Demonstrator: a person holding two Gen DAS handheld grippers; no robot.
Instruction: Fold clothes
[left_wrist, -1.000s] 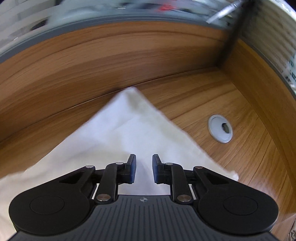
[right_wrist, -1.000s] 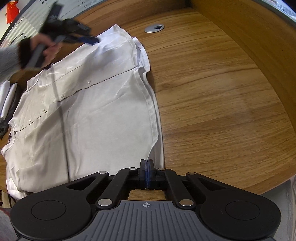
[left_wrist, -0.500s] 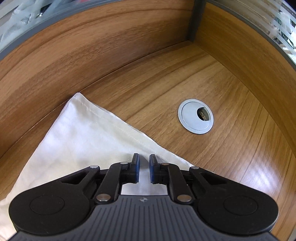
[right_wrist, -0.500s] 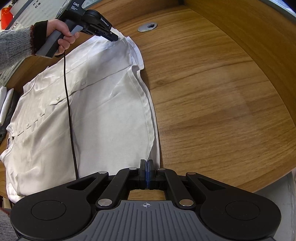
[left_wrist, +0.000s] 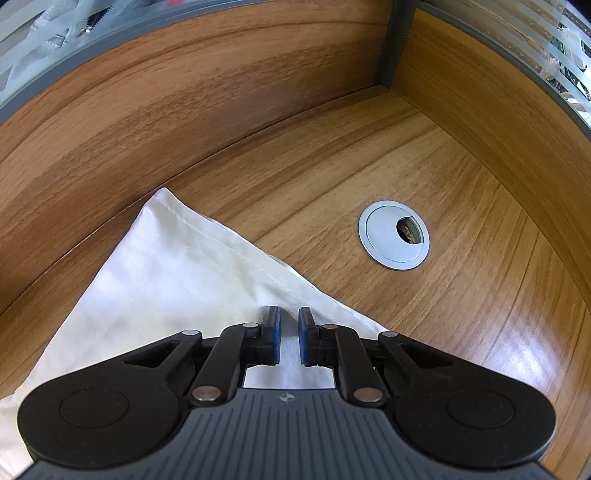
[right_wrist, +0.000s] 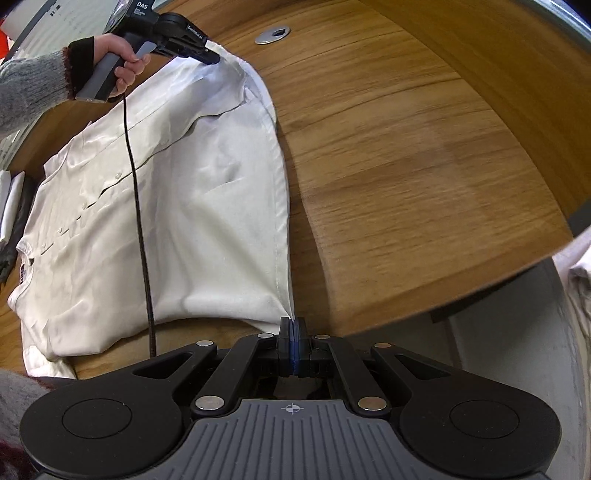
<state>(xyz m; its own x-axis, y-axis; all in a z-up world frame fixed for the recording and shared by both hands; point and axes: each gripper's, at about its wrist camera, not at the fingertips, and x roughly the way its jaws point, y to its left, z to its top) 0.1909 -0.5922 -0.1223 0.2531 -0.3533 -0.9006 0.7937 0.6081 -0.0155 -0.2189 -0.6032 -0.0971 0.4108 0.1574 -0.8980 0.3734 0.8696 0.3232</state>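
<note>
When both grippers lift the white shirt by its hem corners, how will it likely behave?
The white shirt looks thin and creased, so it probably sags between the right gripper and left gripper. Its slight sheen suggests it may slide easily on the desk.

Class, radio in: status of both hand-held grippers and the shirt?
Right hand-held gripper shut on shirt hem. Left hand-held gripper open at far hem. Nothing blocking.
</note>
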